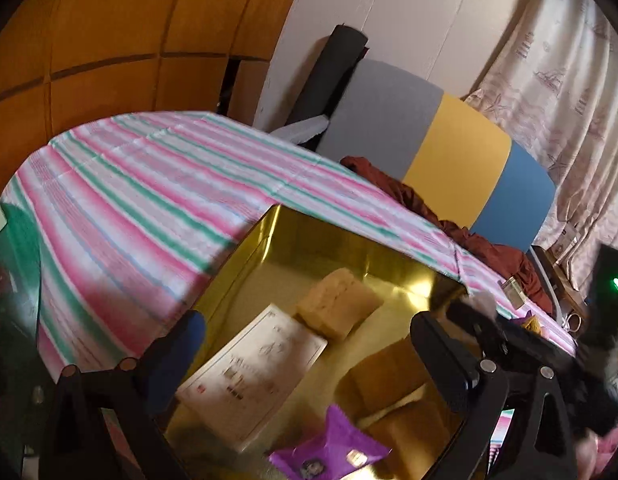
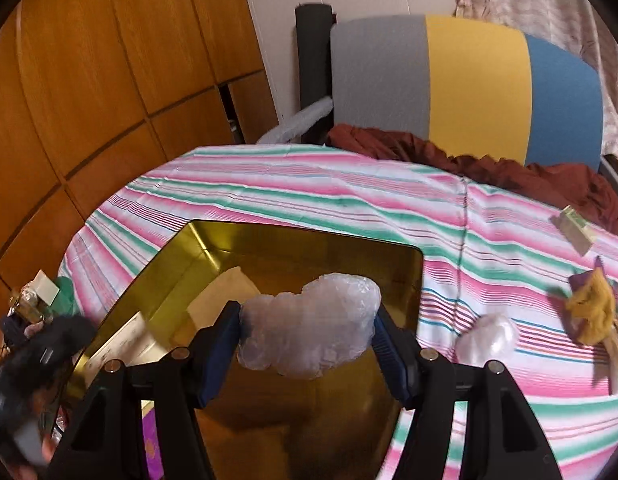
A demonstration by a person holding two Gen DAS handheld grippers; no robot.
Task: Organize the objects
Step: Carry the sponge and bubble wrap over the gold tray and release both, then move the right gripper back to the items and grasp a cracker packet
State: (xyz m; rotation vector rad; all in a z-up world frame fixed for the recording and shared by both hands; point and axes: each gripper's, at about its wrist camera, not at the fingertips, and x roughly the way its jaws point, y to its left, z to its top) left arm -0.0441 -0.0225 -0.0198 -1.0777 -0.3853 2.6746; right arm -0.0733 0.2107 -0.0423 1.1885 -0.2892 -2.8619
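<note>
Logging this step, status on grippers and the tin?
Right gripper shut on plastic-wrapped bundle, above gold tin. Left gripper open, empty, over tin. Nothing blocking the drop.

Count of items, by kind, both wrist views.

One gold tin (image 2: pixel 213 240), open-topped. Inside it: one white printed card (image 1: pixel 253 364); three tan blocks, one pale (image 1: pixel 341 304) and two darker (image 1: pixel 389 376) (image 1: pixel 413 432); one purple packet (image 1: pixel 329 452). Two clear crumpled plastic bundles: one (image 2: pixel 309 324) between gripper fingers above the tin, one (image 2: pixel 487 340) lying on the striped cloth (image 2: pixel 309 196). Also on the cloth: one small pale box (image 2: pixel 573 230); one heap of yellow and purple wrappers (image 2: pixel 589 312), number within it unclear.
</note>
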